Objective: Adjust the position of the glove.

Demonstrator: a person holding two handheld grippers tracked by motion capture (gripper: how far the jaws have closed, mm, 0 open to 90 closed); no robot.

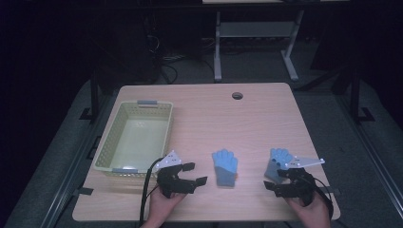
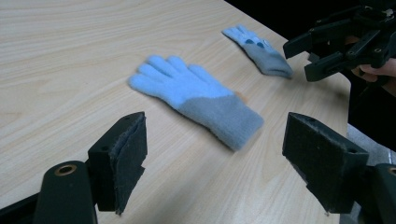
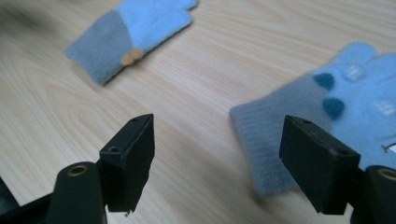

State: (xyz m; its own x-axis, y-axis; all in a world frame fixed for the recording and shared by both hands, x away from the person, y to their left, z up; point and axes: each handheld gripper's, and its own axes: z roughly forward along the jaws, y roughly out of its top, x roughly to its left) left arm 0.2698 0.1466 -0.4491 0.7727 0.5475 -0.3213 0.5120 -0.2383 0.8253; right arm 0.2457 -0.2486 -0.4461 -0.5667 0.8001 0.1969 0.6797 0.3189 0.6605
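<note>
Black left tool wide open, empty | right tool wide open, empty

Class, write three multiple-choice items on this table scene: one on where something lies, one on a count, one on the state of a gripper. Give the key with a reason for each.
1. Where is the basket on the table?
A. left side
B. right side
C. near edge, centre

2. How many gloves lie on the table?
A. one
B. two
C. three

3. How does the left gripper stand?
A. shut on a glove
C. shut, holding nothing
B. open, holding nothing

Key:
1 A: in the high view the basket sits on the left half.
2 B: one glove lies near the middle, a second glove lies by the right gripper.
3 B: the left gripper view shows its jaws wide apart, with the middle glove lying beyond them, untouched.
</note>
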